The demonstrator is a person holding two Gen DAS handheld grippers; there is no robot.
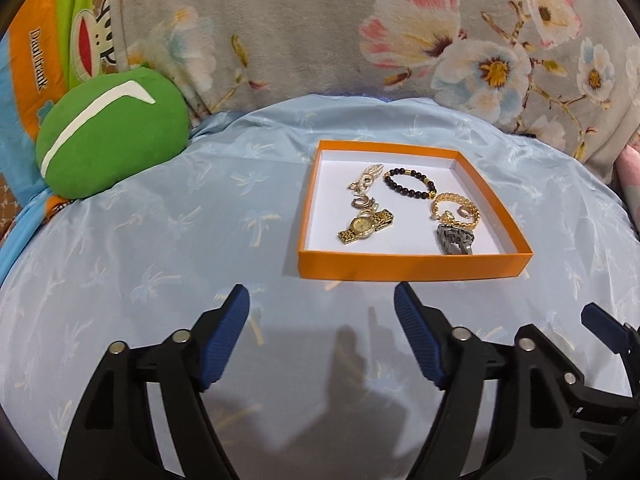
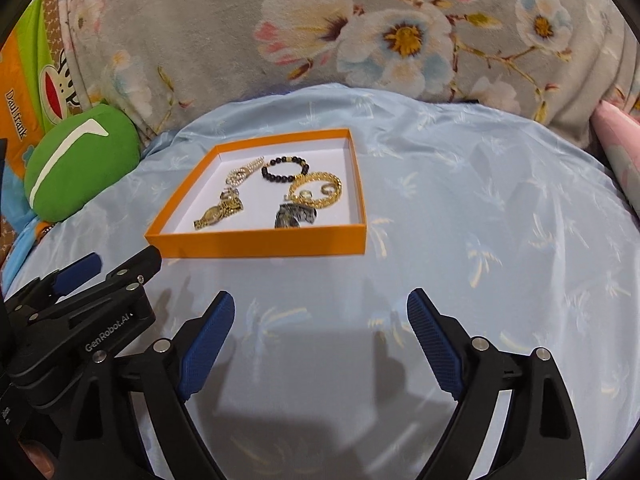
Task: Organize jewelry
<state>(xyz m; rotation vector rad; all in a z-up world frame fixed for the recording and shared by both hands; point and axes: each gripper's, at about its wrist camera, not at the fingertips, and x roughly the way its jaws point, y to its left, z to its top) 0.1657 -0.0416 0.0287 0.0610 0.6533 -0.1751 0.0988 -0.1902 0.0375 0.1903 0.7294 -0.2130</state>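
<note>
- My left gripper [image 1: 322, 300] hangs over the pale blue satin sheet with a palm-tree print [image 1: 160, 248], its blue ribbed pads spread wide with only cloth between them.
- My right gripper [image 2: 320, 304] is likewise released, jaws wide apart, nothing in them; it sits just beside the left one, whose black frame shows at the lower left of the right wrist view.
- Ahead of both grippers, apart from the fingertips, lies the shallow orange cardboard tray with a white floor [image 1: 412, 266], flat on the sheet.
- From my left gripper the tray is ahead and to the right; from my right gripper it is ahead and to the left [image 2: 256, 244].
- Inside the tray: a gold metal wristwatch [image 1: 364, 225] nearest my left gripper, a pale gold brooch-like ornament [image 1: 366, 178] beyond it, a bracelet of black beads with gold spacers [image 1: 408, 182] at the far side, a gold chain bangle [image 1: 456, 210] to its right, and a dark grey metal piece [image 1: 456, 240] touching the bangle's near edge.
- Far left of both grippers rests a round green plush cushion with a white stripe [image 1: 112, 136].
- Beyond the sheet rises a grey blanket printed with pink and white flowers [image 1: 320, 24].
</note>
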